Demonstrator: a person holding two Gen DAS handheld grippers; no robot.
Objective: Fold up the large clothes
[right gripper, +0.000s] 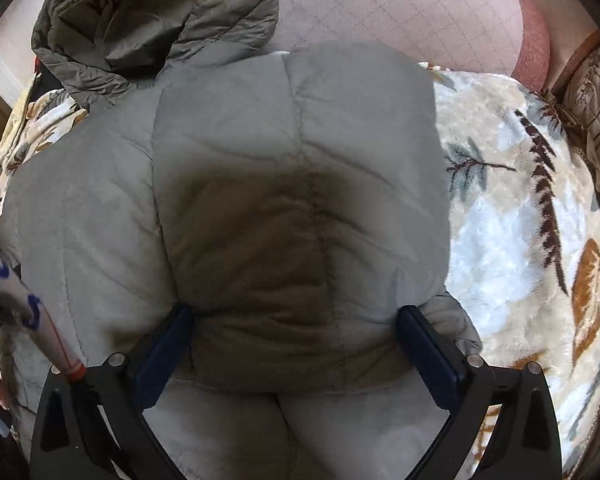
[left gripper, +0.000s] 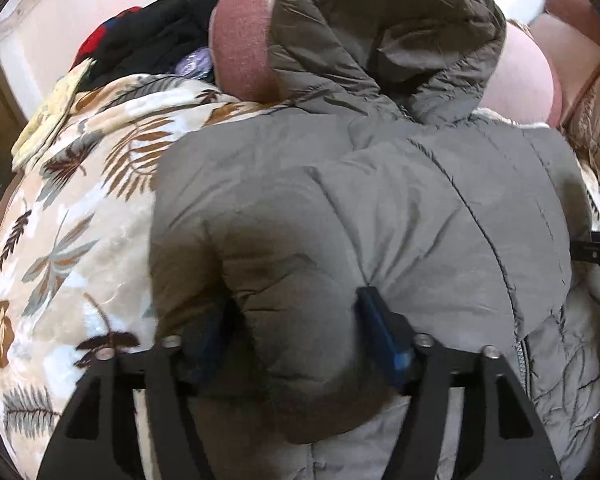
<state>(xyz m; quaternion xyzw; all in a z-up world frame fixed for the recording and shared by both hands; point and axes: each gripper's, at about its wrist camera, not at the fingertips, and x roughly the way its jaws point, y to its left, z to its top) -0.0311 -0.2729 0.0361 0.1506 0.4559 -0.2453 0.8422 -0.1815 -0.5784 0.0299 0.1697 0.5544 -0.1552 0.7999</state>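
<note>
A grey-olive padded jacket (left gripper: 380, 200) lies spread on a leaf-patterned blanket (left gripper: 80, 200), its hood (left gripper: 380, 40) at the far end. My left gripper (left gripper: 292, 312) points down onto it. A puffy fold fills the gap and touches both blue pads, with creases around the right fingertip (left gripper: 370, 300); the jaws stand apart. In the right wrist view the jacket (right gripper: 260, 120) fills the middle, with the hood (right gripper: 140, 12) at top left. My right gripper (right gripper: 296, 320) is spread wide and straddles a thick padded fold, its fingertips sunk into the fabric at each side.
A pink bolster (left gripper: 240, 52) and a pile of dark clothes (left gripper: 148, 36) lie behind the jacket. The blanket (right gripper: 520, 220) spreads right of it, beside a brown patterned cushion (right gripper: 592, 100). A person's white patterned sleeve (right gripper: 16, 292) reaches in at the left.
</note>
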